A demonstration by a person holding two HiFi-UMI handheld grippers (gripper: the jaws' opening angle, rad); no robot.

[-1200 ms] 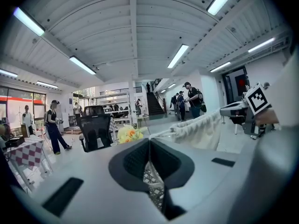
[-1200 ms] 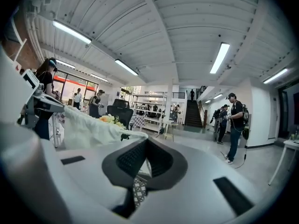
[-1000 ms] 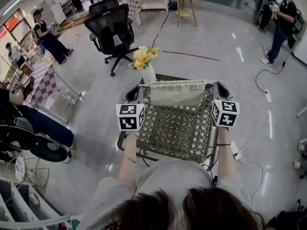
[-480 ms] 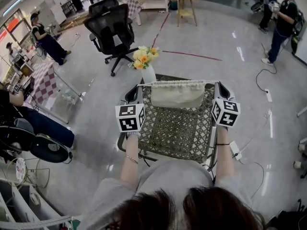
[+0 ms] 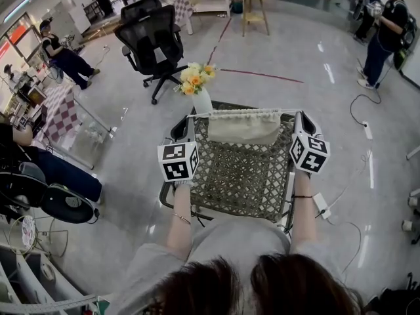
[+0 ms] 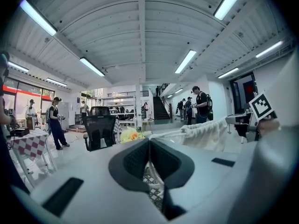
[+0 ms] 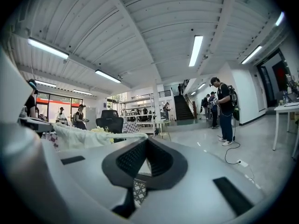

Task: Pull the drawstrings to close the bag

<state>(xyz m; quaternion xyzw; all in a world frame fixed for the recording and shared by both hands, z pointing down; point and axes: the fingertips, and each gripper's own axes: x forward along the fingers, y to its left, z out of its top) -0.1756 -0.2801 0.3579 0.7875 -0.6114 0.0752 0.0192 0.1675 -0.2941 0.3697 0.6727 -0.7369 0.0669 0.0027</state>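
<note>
Bag: a cream cloth bag (image 5: 243,127) with its mouth bunched into pleats, hanging between my two tools over the far end of the counter. I cannot tell whether its bottom rests there.
Left drawstring: a pale cord (image 6: 167,134) running taut from the bag's mouth straight into my left tool.
Right drawstring: a matching cord (image 7: 129,134) running taut from the other side of the mouth into my right tool.
Left tool: the left tool (image 6: 149,141) is closed, its jaws pinching the left drawstring at their tips.
Right tool: the right tool (image 7: 147,141) is closed, its jaws pinching the right drawstring in the same way.
Counter: a dark lattice-woven counter (image 5: 243,176) directly in front of me.
Vase: a white vase (image 5: 204,101) of yellow flowers (image 5: 197,77) at the far left corner, just beside the bag.
Room: a black office chair (image 5: 154,41) on a shiny grey floor (image 5: 308,58), well beyond the counter. People stand at the edges.
</note>
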